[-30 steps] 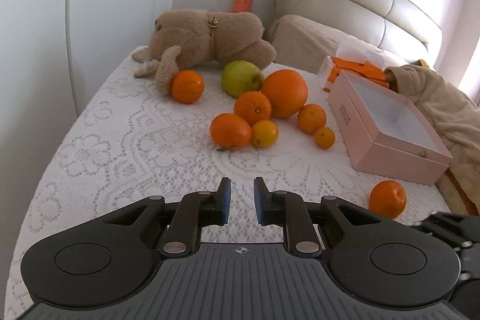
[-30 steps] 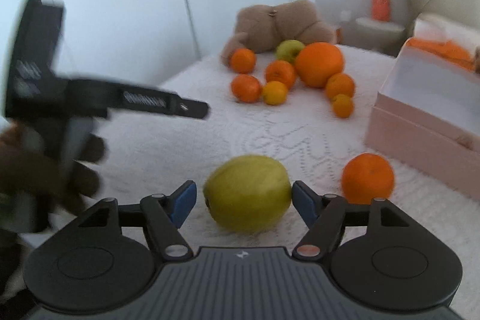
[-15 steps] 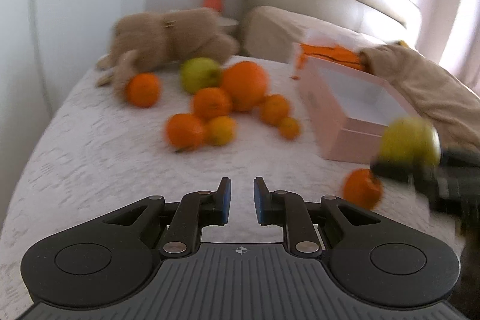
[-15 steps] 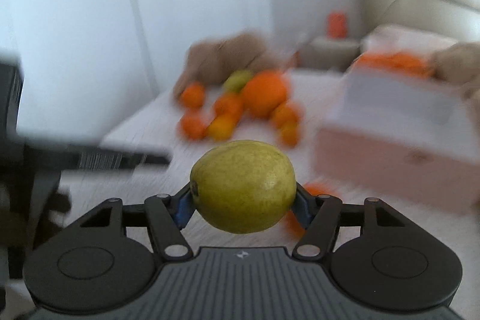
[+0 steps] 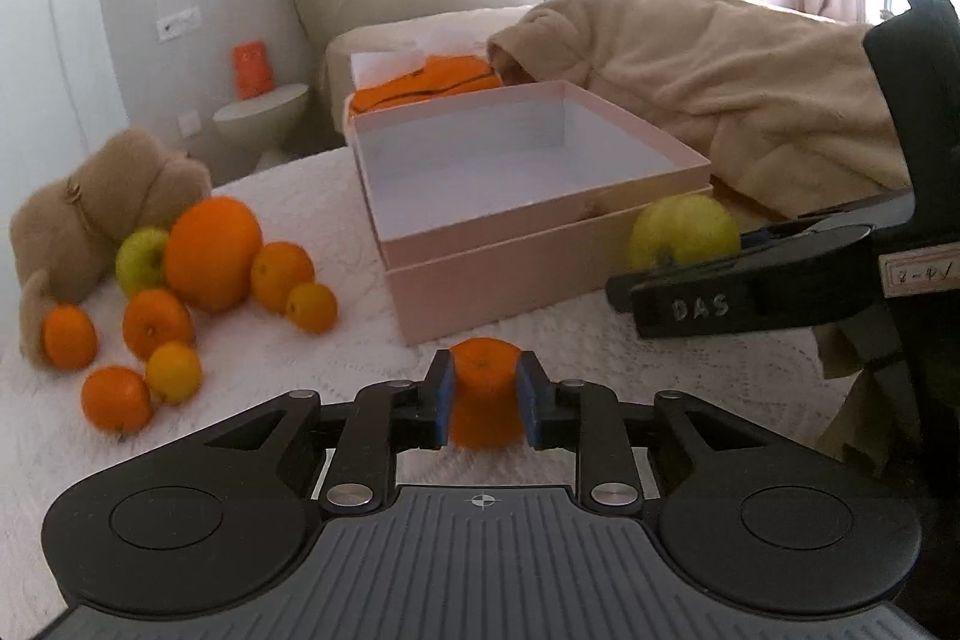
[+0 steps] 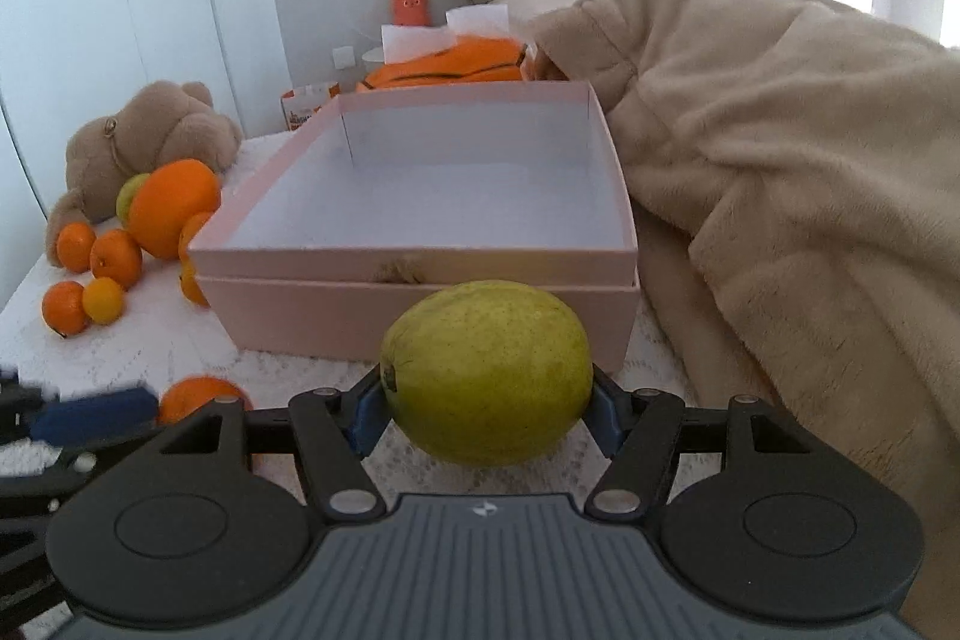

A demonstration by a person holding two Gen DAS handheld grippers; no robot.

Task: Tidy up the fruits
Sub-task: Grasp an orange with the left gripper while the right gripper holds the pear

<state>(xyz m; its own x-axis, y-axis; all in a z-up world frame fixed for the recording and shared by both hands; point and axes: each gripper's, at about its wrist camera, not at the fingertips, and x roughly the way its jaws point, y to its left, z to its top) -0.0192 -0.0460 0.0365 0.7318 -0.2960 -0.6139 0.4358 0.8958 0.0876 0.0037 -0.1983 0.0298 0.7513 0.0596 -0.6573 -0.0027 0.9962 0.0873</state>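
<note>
The right tongs [image 6: 486, 409], tilted downward, pinch a yellow-green pear [image 6: 486, 370] before the open pink cardboard box [image 6: 420, 265]. The left tongs [image 5: 485, 400], jaws just opened, straddle a small orange mandarin [image 5: 485, 394] on the white lace bed cover [image 5: 270, 382]; contact unclear.

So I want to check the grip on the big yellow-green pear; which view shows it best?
The right wrist view: the big yellow-green pear sits sharp and near between the right gripper. The left wrist view shows it small and partly hidden.

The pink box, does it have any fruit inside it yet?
No, the pink box shows only its bare white inside, while the green pear sits in the right gripper in front of it.
</note>
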